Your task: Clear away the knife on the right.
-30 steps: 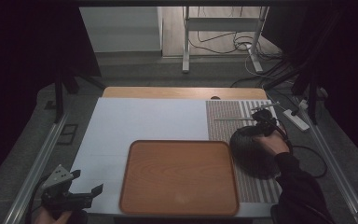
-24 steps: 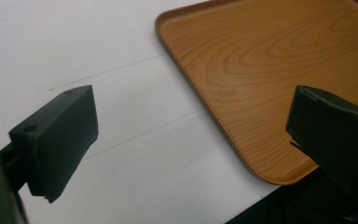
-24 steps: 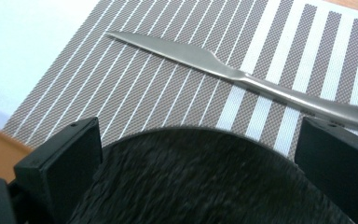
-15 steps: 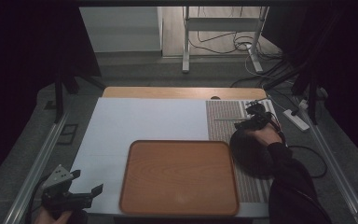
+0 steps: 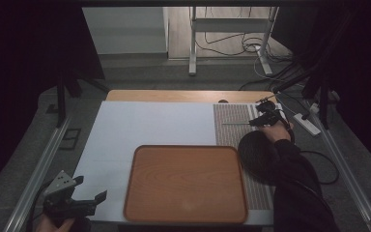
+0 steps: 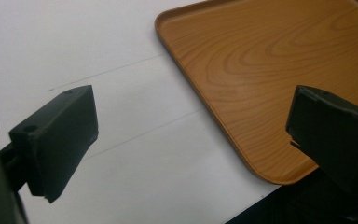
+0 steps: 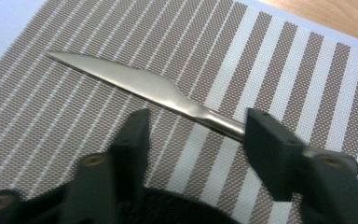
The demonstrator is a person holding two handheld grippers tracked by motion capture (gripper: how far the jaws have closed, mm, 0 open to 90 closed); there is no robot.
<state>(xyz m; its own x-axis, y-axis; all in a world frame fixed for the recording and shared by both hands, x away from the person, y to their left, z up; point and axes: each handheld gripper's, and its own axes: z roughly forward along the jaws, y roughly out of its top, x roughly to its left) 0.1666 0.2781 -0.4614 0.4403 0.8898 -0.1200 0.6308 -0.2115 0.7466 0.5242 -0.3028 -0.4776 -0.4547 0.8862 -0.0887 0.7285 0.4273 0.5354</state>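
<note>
From the high view I see my right gripper [image 5: 263,117] out at the far right of the table, over a striped mat [image 5: 232,126], with my right hand [image 5: 276,131] and dark sleeve behind it. A knife [image 5: 235,123] lies flat on that mat, its blade pointing left toward the white sheet [image 5: 149,123]. In the right gripper view the knife [image 7: 144,88] runs across the mat [image 7: 279,65] with its tip at the upper left, and its handle end passes behind the right-hand jaw. The jaws stand apart with the mat showing between them; the right-hand one is at the handle, but I cannot tell whether it touches. Nothing is pinched. A dark round thing [image 5: 256,152], which I cannot identify, sits on the mat just beside my hand, at the tray's right edge.

My left gripper [image 5: 75,200] is at the near left corner, off the sheet's edge. In the left gripper view its jaws are wide apart and hold nothing, over the white sheet [image 6: 98,154] and the rounded near-left corner of the wooden tray [image 6: 261,60]. The tray [image 5: 186,183] lies empty in the middle near the table's front edge, between my two grippers. A white power strip [image 5: 308,124] lies on the floor to the right of the table, cables beyond.
</note>
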